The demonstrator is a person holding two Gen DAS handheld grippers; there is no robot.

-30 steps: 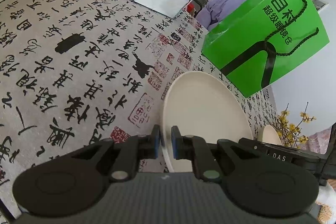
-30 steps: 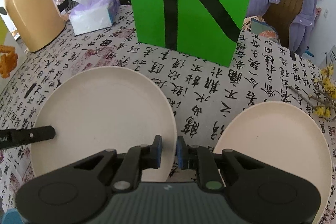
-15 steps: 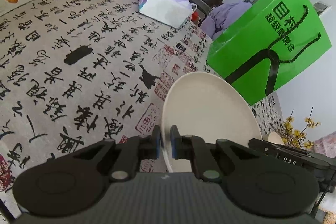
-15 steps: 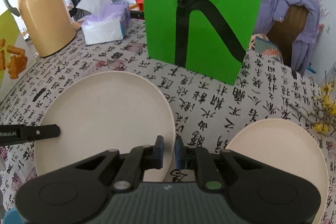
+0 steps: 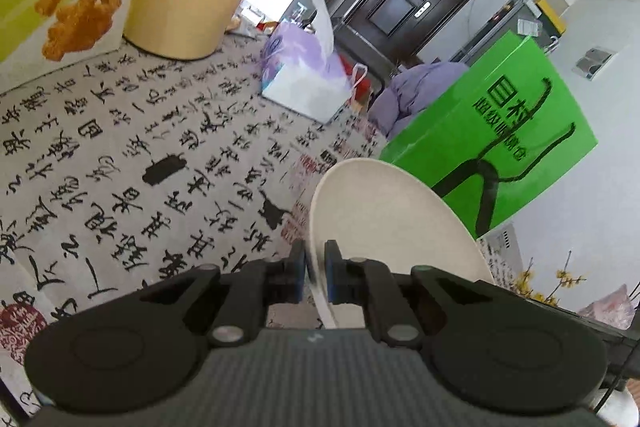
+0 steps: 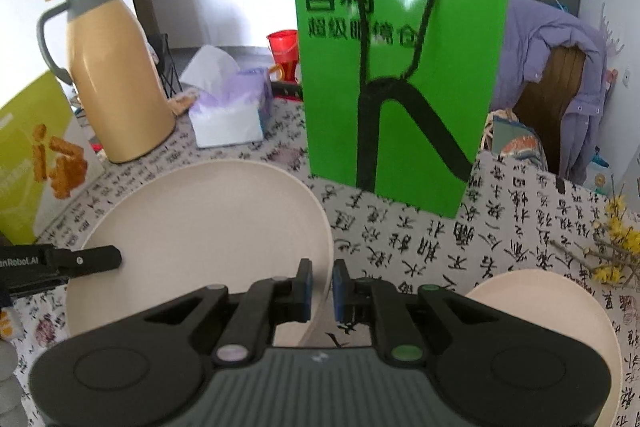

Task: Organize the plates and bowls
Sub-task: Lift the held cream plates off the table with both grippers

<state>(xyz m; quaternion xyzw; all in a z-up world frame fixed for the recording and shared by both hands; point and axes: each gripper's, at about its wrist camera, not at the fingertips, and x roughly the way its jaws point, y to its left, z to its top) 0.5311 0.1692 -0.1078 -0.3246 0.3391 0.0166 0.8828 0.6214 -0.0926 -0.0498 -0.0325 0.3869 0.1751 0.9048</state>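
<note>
A large cream plate (image 5: 384, 219) is held between both grippers above the calligraphy tablecloth. My left gripper (image 5: 314, 275) is shut on its left rim. My right gripper (image 6: 320, 287) is shut on its right rim; the plate (image 6: 208, 231) fills the left of the right wrist view, with the left gripper's finger (image 6: 80, 261) at its far edge. A second cream plate (image 6: 560, 311) lies on the table at the lower right of that view.
A green paper bag (image 6: 400, 67) stands behind the plates. A yellow thermos jug (image 6: 112, 67), a tissue pack (image 6: 228, 111) and a yellow-green snack box (image 6: 36, 163) stand at the back left. Yellow flower twigs (image 6: 612, 243) lie at the right.
Both grippers have lifted the large plate off the table and tilted upward; the jug, door and bag now show higher. The second plate has stayed on the table.
</note>
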